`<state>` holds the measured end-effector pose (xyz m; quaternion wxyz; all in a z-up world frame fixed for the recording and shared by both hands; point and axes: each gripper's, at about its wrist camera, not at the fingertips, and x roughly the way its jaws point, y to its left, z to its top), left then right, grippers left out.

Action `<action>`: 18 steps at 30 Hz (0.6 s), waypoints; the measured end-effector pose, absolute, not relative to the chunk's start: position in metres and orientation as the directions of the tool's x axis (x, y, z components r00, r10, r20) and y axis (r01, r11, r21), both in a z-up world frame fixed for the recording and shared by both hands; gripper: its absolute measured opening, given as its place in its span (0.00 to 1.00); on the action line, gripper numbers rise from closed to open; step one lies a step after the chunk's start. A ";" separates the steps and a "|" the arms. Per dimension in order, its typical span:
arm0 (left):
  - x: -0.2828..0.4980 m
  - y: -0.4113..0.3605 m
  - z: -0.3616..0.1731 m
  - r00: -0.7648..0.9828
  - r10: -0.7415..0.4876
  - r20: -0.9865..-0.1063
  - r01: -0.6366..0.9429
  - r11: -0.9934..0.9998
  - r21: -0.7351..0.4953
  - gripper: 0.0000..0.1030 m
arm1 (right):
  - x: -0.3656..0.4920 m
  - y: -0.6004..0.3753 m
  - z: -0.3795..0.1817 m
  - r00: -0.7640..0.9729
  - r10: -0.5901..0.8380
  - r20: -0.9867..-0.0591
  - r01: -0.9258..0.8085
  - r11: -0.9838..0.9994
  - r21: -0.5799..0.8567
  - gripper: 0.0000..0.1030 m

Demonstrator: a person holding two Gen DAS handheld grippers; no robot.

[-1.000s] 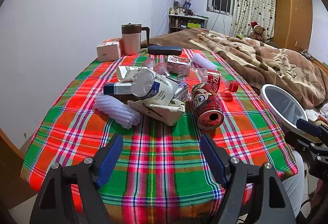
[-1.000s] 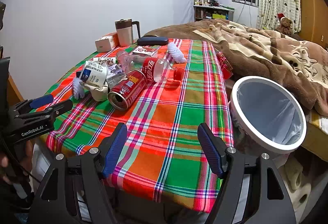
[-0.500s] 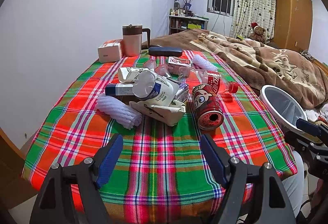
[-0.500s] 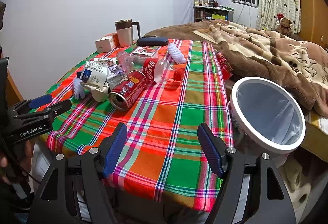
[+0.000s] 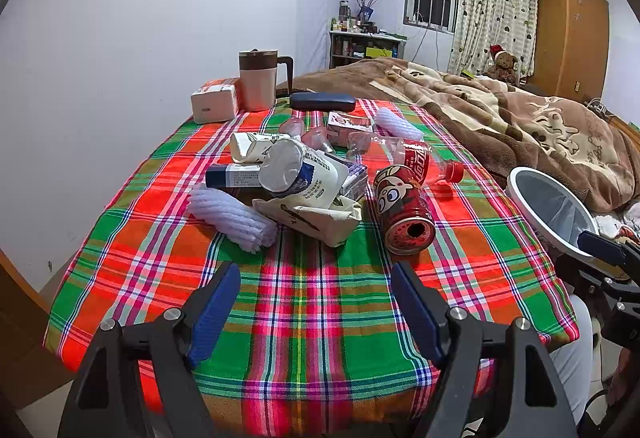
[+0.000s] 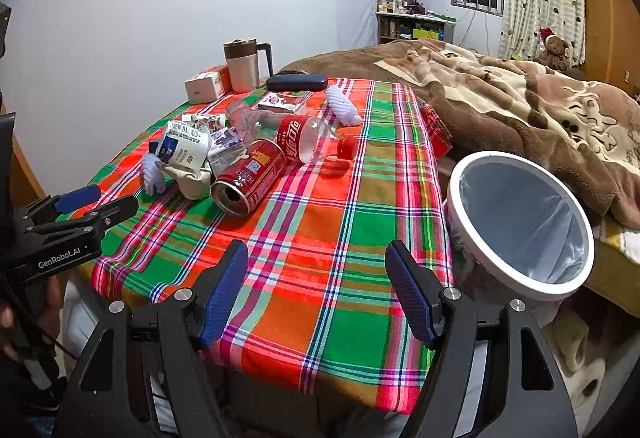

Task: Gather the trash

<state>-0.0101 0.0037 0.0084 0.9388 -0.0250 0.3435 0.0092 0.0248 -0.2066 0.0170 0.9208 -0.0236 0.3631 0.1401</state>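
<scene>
A pile of trash lies on the plaid tablecloth [image 5: 304, 298]: a red can [image 5: 404, 213] on its side, a clear cola bottle [image 5: 408, 157] with a red cap, a white cup [image 5: 300, 173] on a beige carton [image 5: 316, 217], white foam nets [image 5: 232, 213], small boxes. The can [image 6: 248, 173] and bottle [image 6: 304, 135] also show in the right wrist view. A white-rimmed bin [image 6: 520, 222] with a liner stands right of the table. My left gripper [image 5: 316, 302] is open and empty over the near table edge. My right gripper [image 6: 318, 286] is open and empty near the table's right front.
A lidded mug [image 5: 258, 81], a tissue box [image 5: 214, 101] and a dark case [image 5: 322, 102] stand at the table's far end. A bed with a brown blanket [image 6: 520, 105] lies to the right. The wall is on the left.
Both grippers have barely moved; the left view has shifted slightly. Nothing on the table has moved.
</scene>
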 end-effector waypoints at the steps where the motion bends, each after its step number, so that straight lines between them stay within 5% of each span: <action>1: -0.010 0.004 0.009 0.764 0.001 -0.645 -0.035 0.999 -0.040 0.75 | 0.025 -0.207 0.017 0.697 0.241 -0.675 -0.274 0.960 0.059 0.70; 18: -0.011 0.003 0.009 0.765 0.002 -0.644 -0.035 0.999 -0.039 0.75 | 0.024 -0.207 0.017 0.698 0.241 -0.675 -0.275 0.960 0.059 0.70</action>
